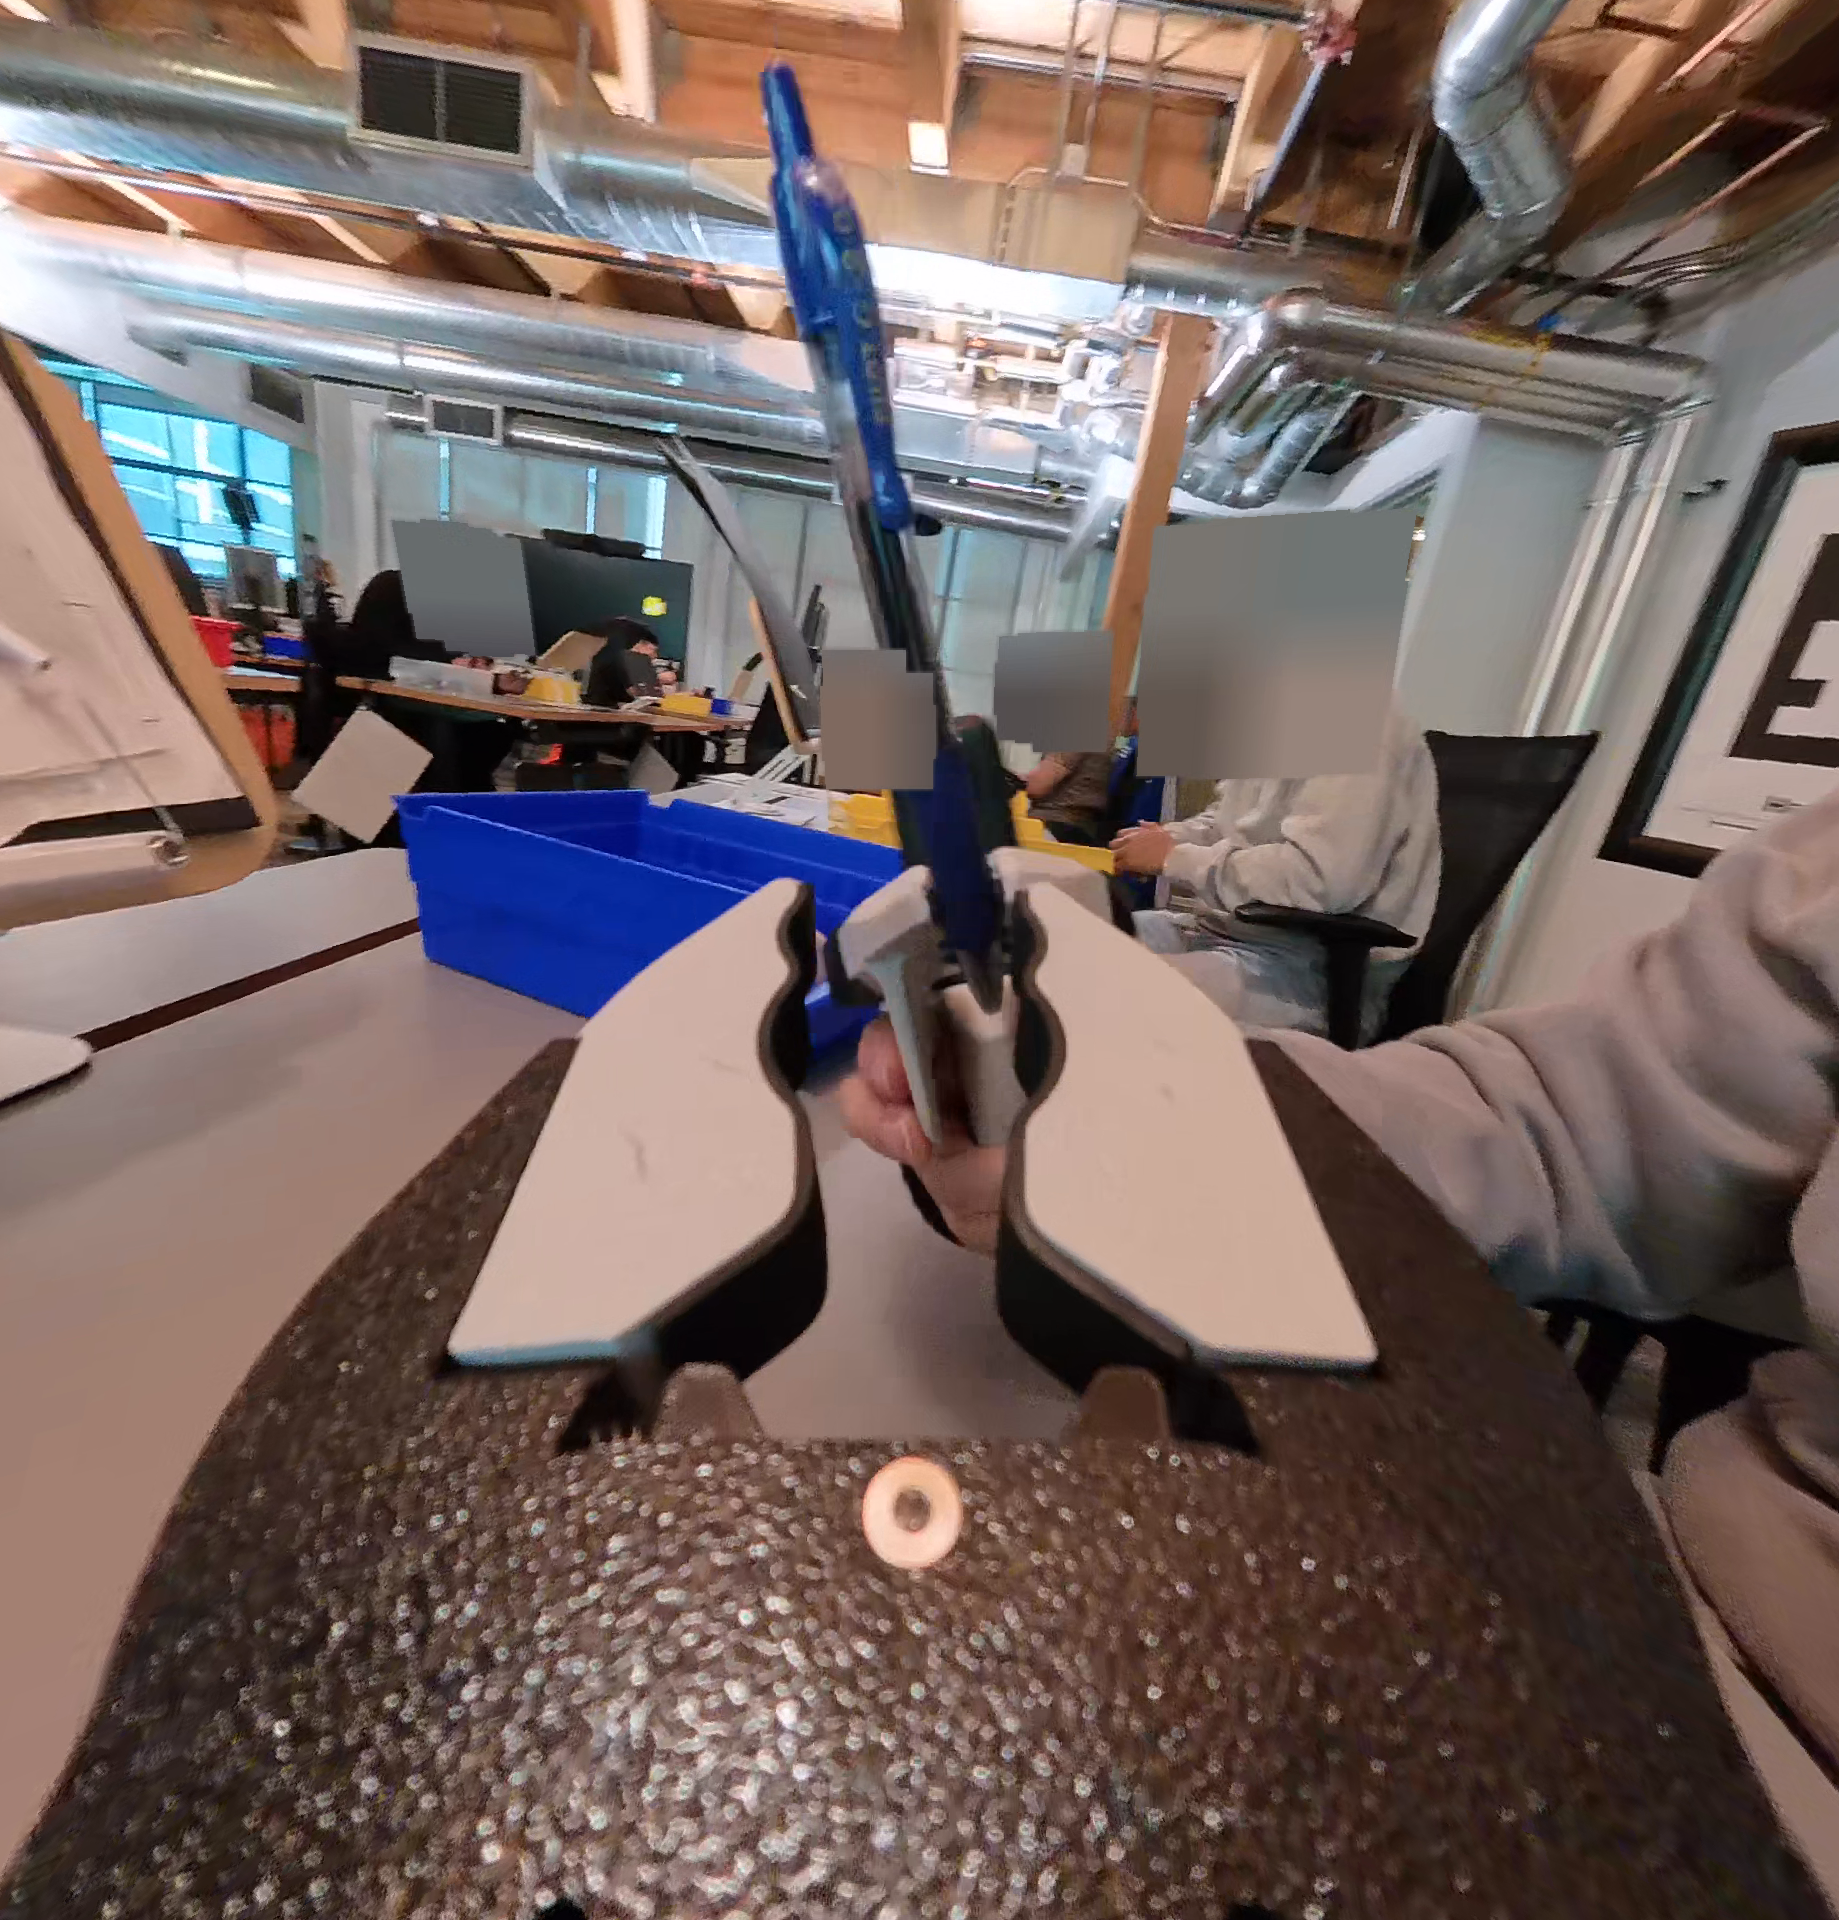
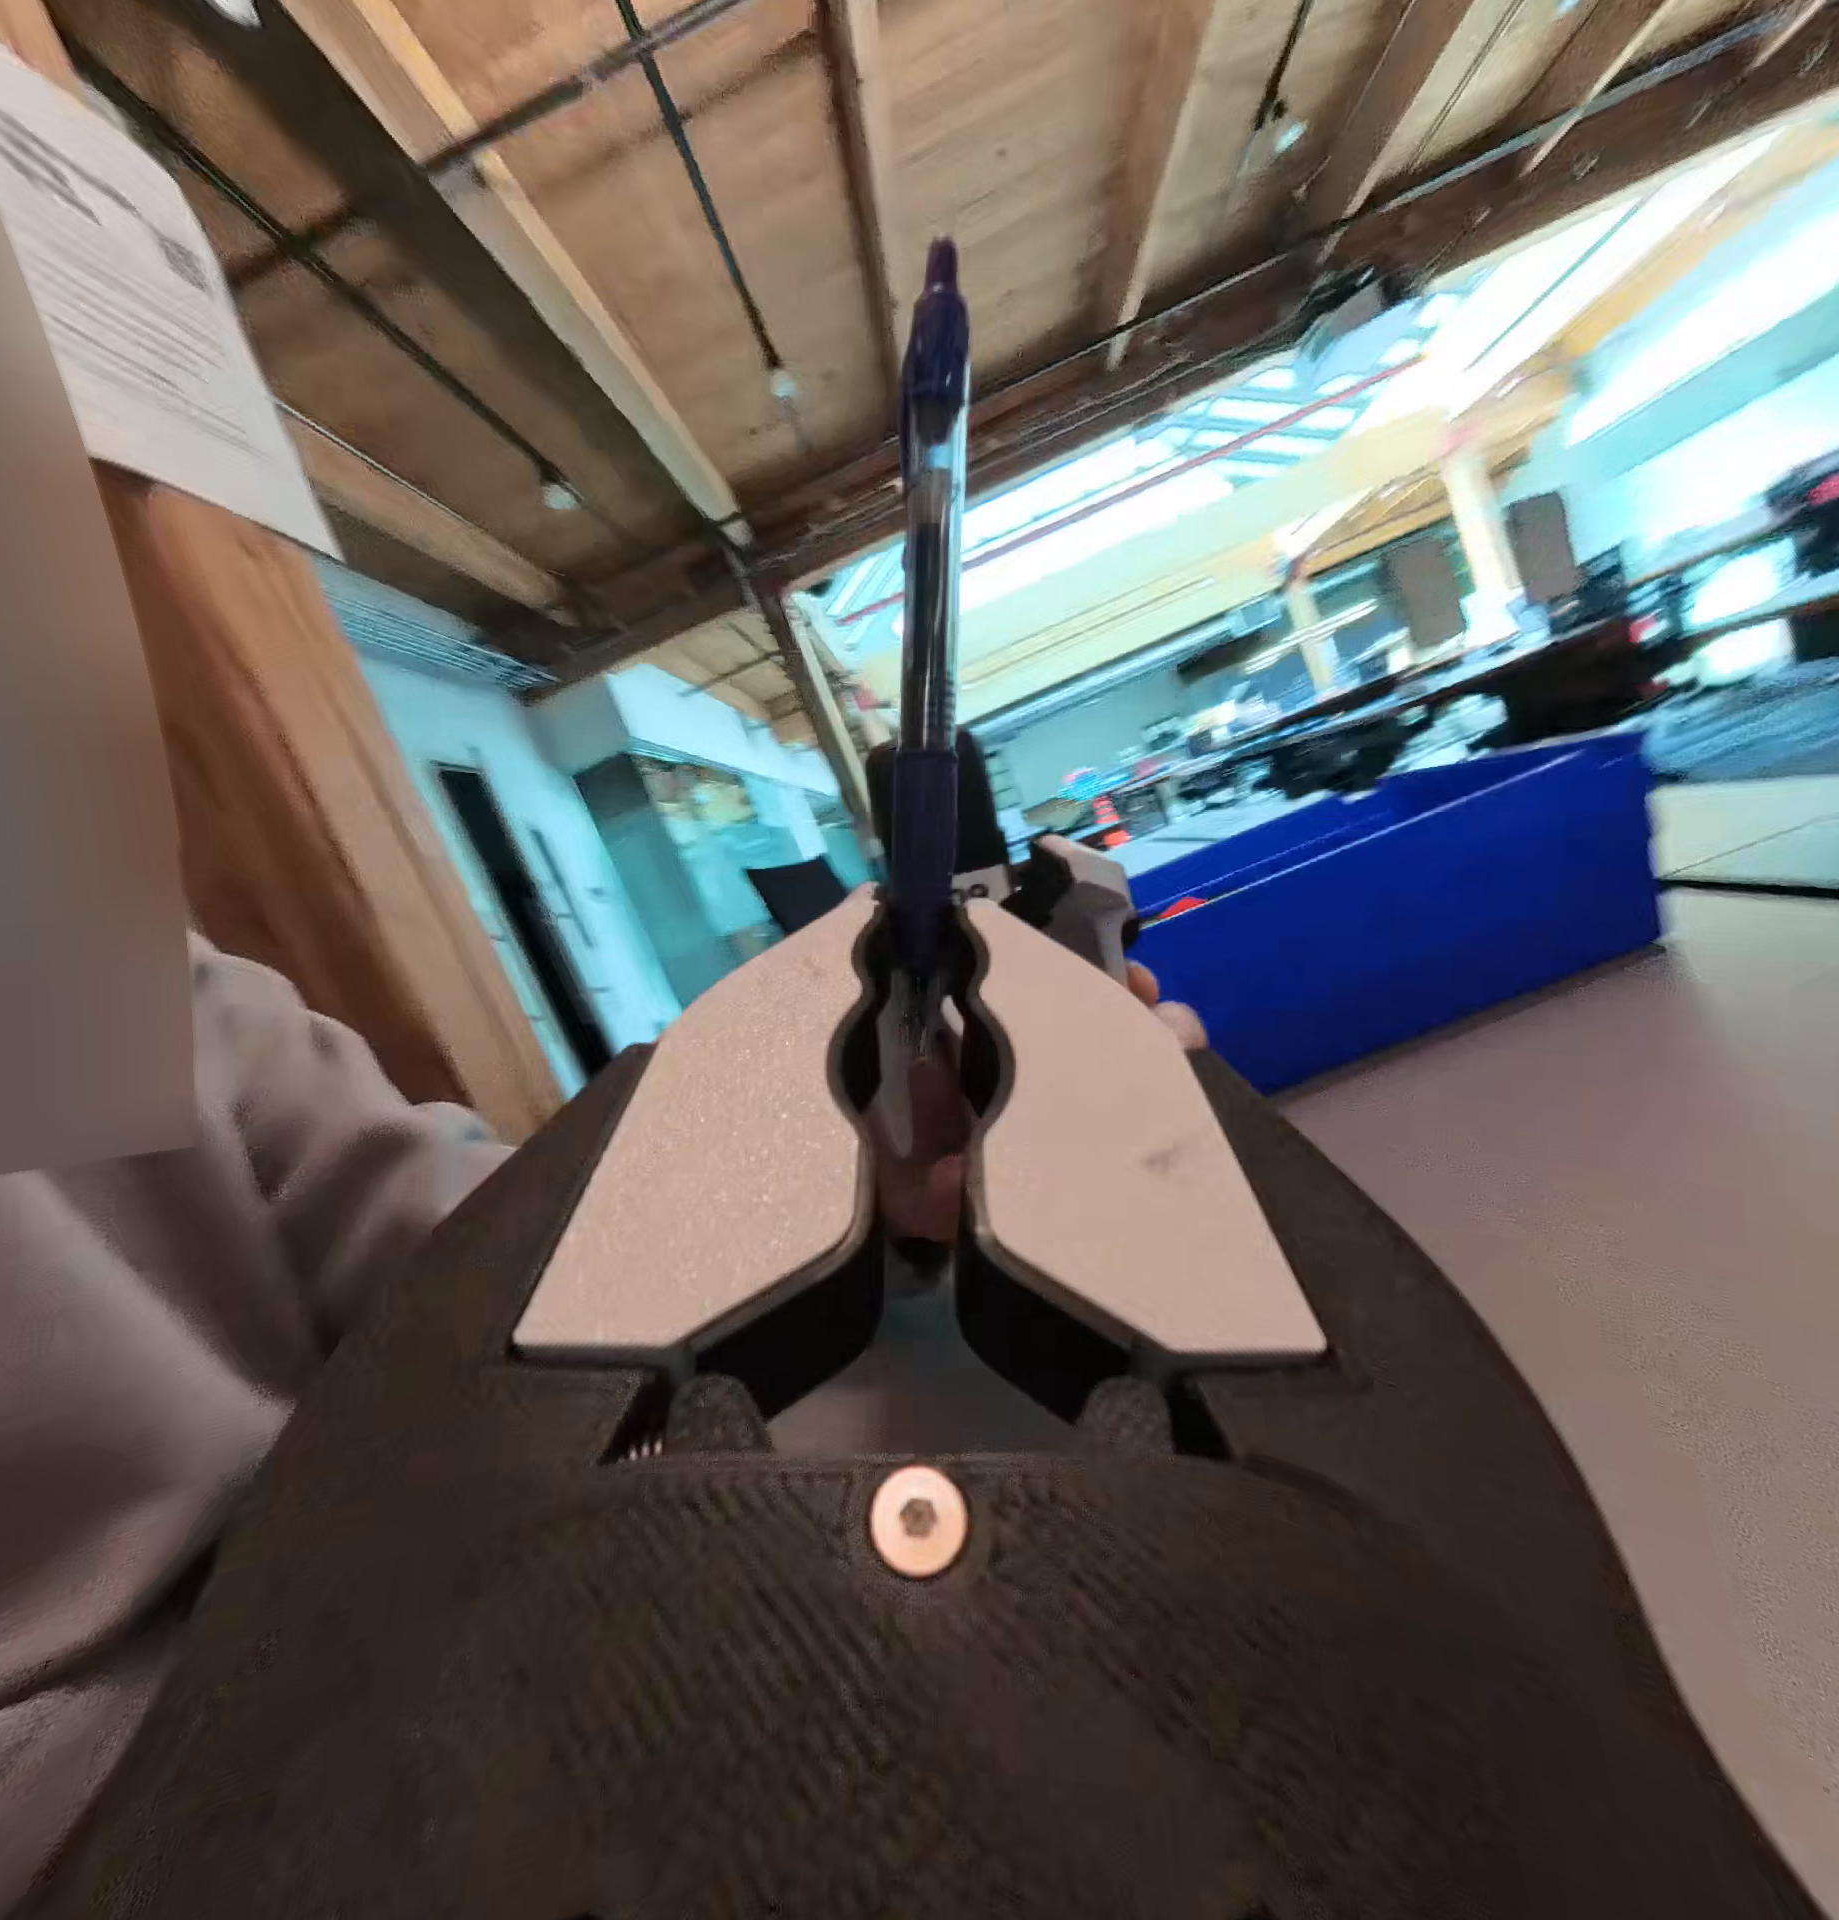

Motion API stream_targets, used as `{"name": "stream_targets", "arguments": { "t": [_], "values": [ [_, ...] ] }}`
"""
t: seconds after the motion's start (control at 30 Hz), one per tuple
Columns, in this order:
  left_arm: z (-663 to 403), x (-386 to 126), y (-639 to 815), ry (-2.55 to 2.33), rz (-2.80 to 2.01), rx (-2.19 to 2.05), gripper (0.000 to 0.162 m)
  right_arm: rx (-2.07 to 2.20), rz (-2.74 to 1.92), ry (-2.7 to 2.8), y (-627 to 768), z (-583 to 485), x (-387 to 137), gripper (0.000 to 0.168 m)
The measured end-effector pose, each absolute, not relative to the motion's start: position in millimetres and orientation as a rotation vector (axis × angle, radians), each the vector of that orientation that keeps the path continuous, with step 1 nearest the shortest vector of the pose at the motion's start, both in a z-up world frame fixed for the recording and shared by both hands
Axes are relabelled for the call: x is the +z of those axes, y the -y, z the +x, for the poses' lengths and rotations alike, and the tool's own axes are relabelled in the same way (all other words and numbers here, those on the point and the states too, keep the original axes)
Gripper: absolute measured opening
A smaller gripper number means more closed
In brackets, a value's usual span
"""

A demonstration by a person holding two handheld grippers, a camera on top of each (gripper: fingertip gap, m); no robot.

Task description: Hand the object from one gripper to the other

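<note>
I'm mid-handover. My right gripper (image 2: 920, 940) is clenched on the blue pen (image 2: 930, 582) at its dark rubber grip, pen standing nearly upright w/ the clicker end toward the ceiling. My left gripper (image 1: 910, 925) has its fingers spread apart, nothing between them; in the left wrist view the pen (image 1: 853, 343) and the right gripper (image 1: 956, 966) sit just beyond my left fingertips, slightly right of centre.

Judgement: the receiving side isn't on the pen yet. Next move calls for bringing the left fingers around the clear barrel above or below the right's hold, lined up w/ the shaft, closing firmly, and only then letting the right go. Risk: pen tilts or slips if the right lets go early.

Hard to make out: pen tip is buried between the right fingers, so I can't tell how deep the hold is. Backgrounds are motion-blurred. The blue bin (image 1: 582, 894) on the table (image 1: 219, 1091) is partly blocked by the grippers; contents not visible.
</note>
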State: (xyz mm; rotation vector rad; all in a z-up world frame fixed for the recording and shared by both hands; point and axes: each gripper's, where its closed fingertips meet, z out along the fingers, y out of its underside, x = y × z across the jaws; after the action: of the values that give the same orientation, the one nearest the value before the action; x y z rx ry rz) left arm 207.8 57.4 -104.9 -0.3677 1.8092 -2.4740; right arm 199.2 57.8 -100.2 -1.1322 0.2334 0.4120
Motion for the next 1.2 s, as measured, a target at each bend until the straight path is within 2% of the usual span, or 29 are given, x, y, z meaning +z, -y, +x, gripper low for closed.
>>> {"name": "stream_targets", "arguments": {
  "t": [0.13, 0.17, 0.2, 0.3, 0.33, 0.4, 0.47, 0.53, 0.63, 0.7, 0.73, 0.83, 0.97, 1.13, 1.2],
  "values": [
    [201.6, -105.1, -53.0, -1.816, -0.323, -2.507, 0.030, 0.416, -1.263, -0.200, -68.7, 190.5, -116.3, 0.010],
    [200.2, -105.0, -52.2, -1.821, -0.312, -2.515, 0.025, 0.407, -1.265, -0.197, -70.8, 188.7, -116.4, 0.010],
    [197.2, -103.9, -51.9, -1.825, -0.281, -2.527, 0.014, 0.403, -1.254, -0.214, -71.5, 190.2, -116.1, 0.010],
    [211.0, -109.9, -53.4, -1.836, -0.361, -2.374, 0.012, 0.275, -1.271, -0.294, -69.4, 208.5, -122.7, 0.012],
    [220.7, -114.1, -56.3, -1.818, -0.407, -2.259, 0.011, 0.162, -1.285, -0.318, -65.6, 218.3, -126.2, 0.016],
    [243.0, -123.9, -68.3, -1.791, -0.518, -1.976, 0.011, -0.103, -1.290, -0.360, -53.3, 238.1, -126.2, 0.046],
    [259.4, -138.8, -79.2, -1.831, -0.535, -1.622, 0.012, -0.317, -1.291, -0.304, -44.7, 240.7, -118.0, 0.056],
    [266.5, -149.1, -83.4, -1.829, -0.441, -1.297, 0.012, -0.426, -1.287, -0.231, -45.1, 233.1, -109.7, 0.053],
    [264.5, -161.9, -70.1, -1.843, -0.284, -1.024, 0.012, -0.473, -1.282, -0.200, -52.0, 225.7, -107.5, 0.049],
    [260.7, -167.8, -59.3, -1.855, -0.204, -0.952, 0.012, -0.507, -1.295, -0.167, -55.1, 222.2, -109.8, 0.032],
    [258.5, -169.9, -54.8, -1.865, -0.180, -0.948, 0.012, -0.537, -1.304, -0.150, -54.8, 221.7, -110.9, 0.015],
    [254.5, -172.2, -48.8, -1.899, -0.190, -1.029, 0.012, -0.538, -1.319, -0.138, -52.5, 222.5, -109.6, 0.014],
    [237.2, -172.7, -36.5, -1.998, -0.167, -1.341, 0.012, -0.292, -1.248, -0.182, -44.4, 222.1, -101.6, 0.014],
    [216.5, -170.2, -24.2, -2.158, -0.321, -1.853, 0.050, 0.084, -0.933, -0.321, -14.2, 230.3, -76.7, 0.014],
    [210.0, -162.9, -20.5, -2.126, -0.333, -2.017, 0.043, 0.144, -0.868, -0.371, -6.8, 238.2, -77.9, 0.013]
  ]
}}
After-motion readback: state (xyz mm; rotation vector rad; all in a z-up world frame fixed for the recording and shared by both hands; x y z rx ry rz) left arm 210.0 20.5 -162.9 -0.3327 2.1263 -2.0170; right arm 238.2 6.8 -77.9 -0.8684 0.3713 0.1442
